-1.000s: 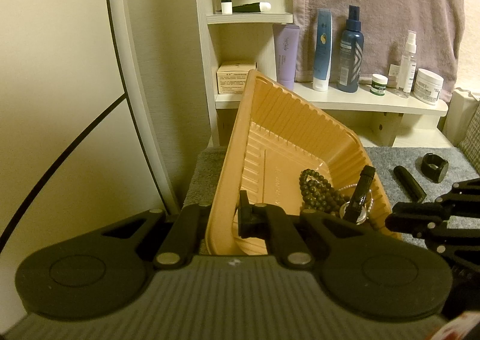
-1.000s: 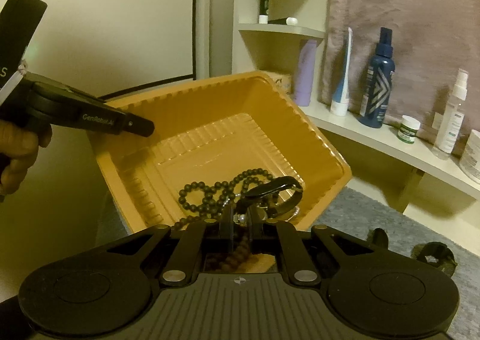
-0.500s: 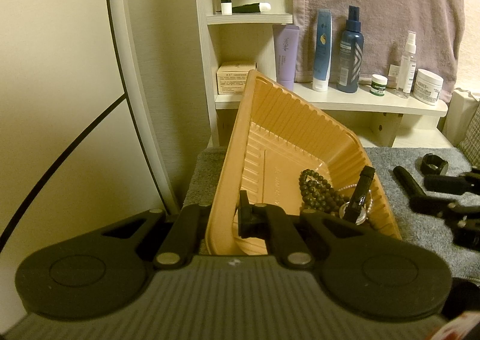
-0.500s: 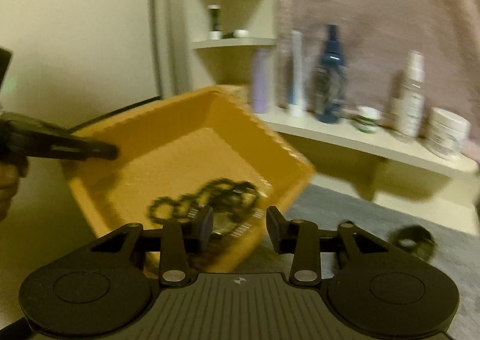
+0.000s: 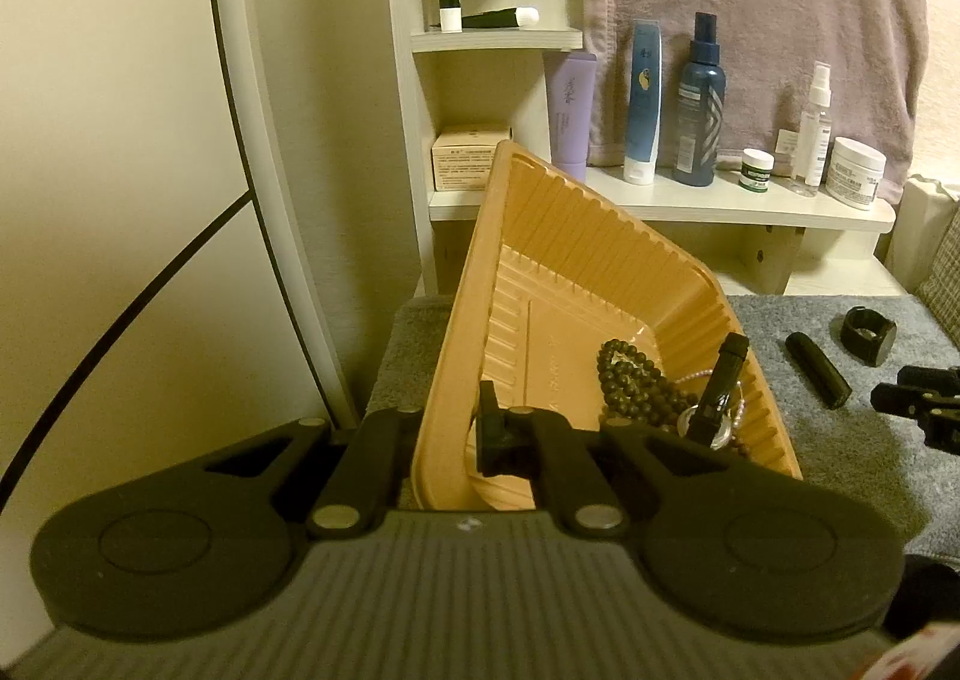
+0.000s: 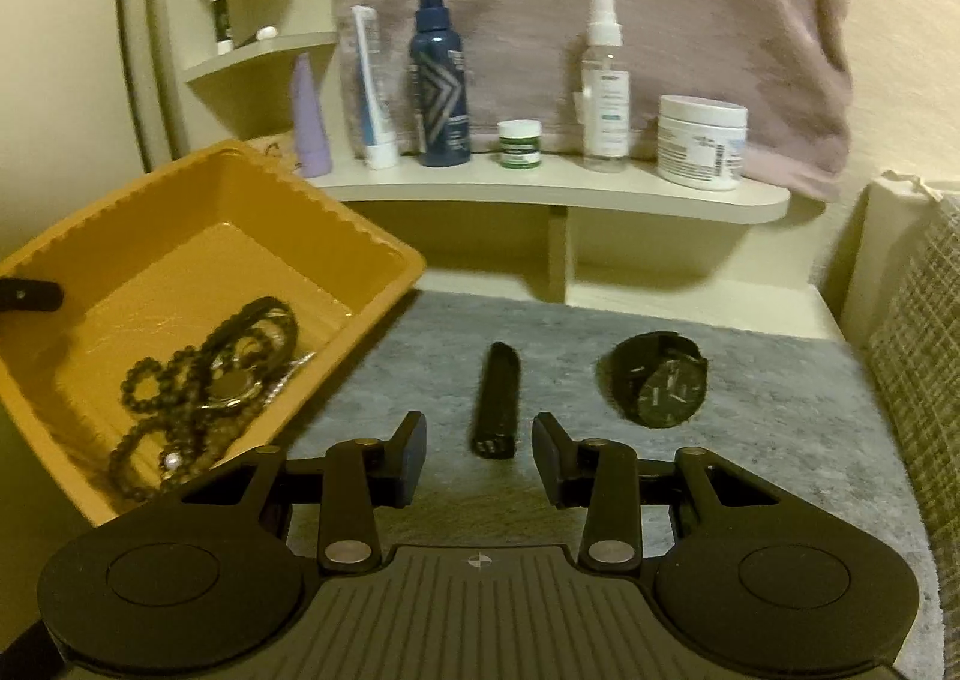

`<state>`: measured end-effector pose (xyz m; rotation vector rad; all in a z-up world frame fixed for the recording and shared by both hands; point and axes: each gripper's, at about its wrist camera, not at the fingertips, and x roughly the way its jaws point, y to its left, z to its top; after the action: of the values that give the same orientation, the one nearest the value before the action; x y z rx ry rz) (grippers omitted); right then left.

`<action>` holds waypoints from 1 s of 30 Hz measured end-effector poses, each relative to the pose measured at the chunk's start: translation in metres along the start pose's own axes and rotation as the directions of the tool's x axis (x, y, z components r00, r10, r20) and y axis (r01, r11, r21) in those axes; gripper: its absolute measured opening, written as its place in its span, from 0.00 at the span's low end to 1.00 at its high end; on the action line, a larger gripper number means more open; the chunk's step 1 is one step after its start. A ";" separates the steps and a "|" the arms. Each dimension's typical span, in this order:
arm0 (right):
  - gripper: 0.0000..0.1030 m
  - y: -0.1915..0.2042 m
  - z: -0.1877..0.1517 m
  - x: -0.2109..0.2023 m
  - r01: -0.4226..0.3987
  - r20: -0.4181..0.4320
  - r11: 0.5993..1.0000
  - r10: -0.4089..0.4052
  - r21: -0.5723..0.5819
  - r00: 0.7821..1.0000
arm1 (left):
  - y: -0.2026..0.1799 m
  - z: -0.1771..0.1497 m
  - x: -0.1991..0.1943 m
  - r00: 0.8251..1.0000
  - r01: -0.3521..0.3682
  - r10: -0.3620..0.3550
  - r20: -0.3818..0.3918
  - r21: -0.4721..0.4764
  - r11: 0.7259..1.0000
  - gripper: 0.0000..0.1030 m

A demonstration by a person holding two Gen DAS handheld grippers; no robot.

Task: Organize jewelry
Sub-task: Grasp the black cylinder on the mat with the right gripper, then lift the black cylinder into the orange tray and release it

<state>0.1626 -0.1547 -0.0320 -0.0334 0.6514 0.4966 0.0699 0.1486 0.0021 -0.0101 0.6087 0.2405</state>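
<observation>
Stick (image 6: 495,401) on mat, just ahead between parted right gripper (image 6: 479,455) fingers.

Both wrist views close, angled down; share tray (image 5: 576,260), seemingly shelf (image 6: 558,194).

Left gripper (image 5: 444,437) clamped tight (angled downward), right gripper (image 6: 479,455) parted, gripping nothing.

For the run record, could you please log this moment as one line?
left gripper: shut on orange tray rim, tilted | right gripper: open, empty, over black bar | watch: on mat
</observation>
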 end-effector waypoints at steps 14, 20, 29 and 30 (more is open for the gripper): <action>0.38 -0.001 0.006 0.046 0.048 -0.053 0.999 -0.047 0.017 0.997 | 0.001 -0.001 0.001 1.000 0.001 -0.001 0.000 0.003 1.000 0.05; 0.38 0.003 0.006 0.063 0.060 -0.084 0.998 -0.059 0.017 0.995 | 0.002 -0.001 0.001 1.000 0.001 -0.001 0.000 0.003 1.000 0.05; 0.22 0.005 0.005 0.074 0.072 -0.103 0.997 -0.069 0.021 0.992 | 0.002 -0.001 0.001 1.000 0.001 -0.001 0.000 0.002 1.000 0.05; 0.22 0.004 0.005 0.073 0.071 -0.103 0.997 -0.068 0.021 0.992 | 0.002 -0.001 0.001 1.000 0.001 -0.001 0.000 0.003 1.000 0.05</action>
<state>0.2137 -0.1183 -0.0704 -0.0579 0.7541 0.4216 0.0699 0.1510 0.0006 -0.0078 0.6090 0.2387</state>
